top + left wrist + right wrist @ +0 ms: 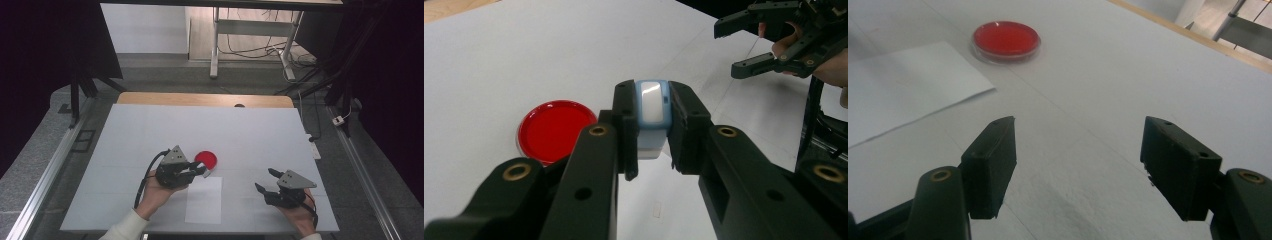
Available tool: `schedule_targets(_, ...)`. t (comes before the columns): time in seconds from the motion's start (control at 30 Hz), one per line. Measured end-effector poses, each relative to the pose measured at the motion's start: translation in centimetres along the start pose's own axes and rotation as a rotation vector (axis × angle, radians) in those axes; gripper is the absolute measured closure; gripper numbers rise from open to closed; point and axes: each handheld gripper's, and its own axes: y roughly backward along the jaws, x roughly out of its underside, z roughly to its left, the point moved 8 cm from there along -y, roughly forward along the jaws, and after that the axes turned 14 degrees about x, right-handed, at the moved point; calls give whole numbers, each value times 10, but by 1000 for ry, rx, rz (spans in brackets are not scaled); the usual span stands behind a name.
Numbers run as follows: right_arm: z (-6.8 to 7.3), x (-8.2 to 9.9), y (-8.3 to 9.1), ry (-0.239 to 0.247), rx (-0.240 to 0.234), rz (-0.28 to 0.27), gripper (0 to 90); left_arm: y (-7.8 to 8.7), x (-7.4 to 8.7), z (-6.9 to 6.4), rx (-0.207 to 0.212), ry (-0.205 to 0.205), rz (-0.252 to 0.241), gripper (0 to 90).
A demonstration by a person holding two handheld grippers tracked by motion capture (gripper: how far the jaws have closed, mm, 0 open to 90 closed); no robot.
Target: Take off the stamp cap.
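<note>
Jaws of the left gripper (651, 150) pinch a small blue-and-white stamp (652, 112) upright, the red ink pad (555, 130) just beside it; right gripper (1078, 165) jaws spread empty, farther off on the tabletop (150, 130).

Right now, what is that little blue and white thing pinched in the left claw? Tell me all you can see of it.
The small blue and white block looks like smooth plastic: a light blue rounded frame around a glossy white face that catches the light, with a paler lower part below. It stands upright, clamped on both sides by the left claw, held above the white table. The red dish lies behind it, apart. What it is I cannot tell.
</note>
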Motion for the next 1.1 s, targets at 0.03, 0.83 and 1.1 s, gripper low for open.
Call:
schedule_targets(0.03, 1, -1, 0, 0, -1, -2, 304, 0, 0, 0, 1, 1, 1, 752)
schedule_targets(0.83, 40, -25, -6, -24, -37, -53, 335, -5, 2, -1, 7, 3, 12, 752)
schedule_targets(1.1, 54, -30, -12, 11, -36, -57, 342, -7, 2, -1, 9, 3, 14, 752)
